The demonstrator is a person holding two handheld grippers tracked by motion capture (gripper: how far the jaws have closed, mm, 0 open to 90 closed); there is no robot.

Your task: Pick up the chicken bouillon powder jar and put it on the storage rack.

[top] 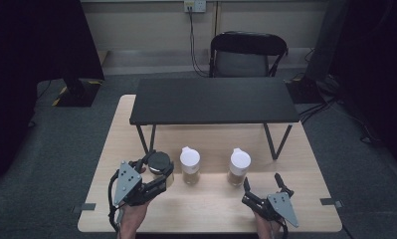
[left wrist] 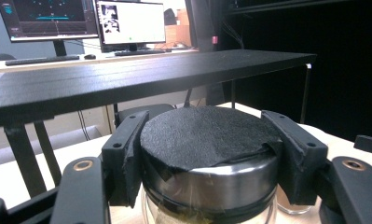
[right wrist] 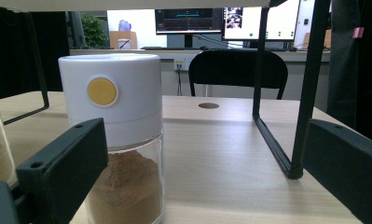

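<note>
Black-lidded jar clamped between left hand-held gripper pads

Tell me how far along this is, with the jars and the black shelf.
Nothing looks placed yet: the black shelf is bare on top. In hand: the left tool is clamped on the black-lidded jar in front of the shelf. Left: the two white-lidded jars stand on the table, and the right tool sits open near one, gripping nothing.

Left gripper jaws clamped, hand low at left edge. Right gripper jaws spread wide, hand at bottom right.
</note>
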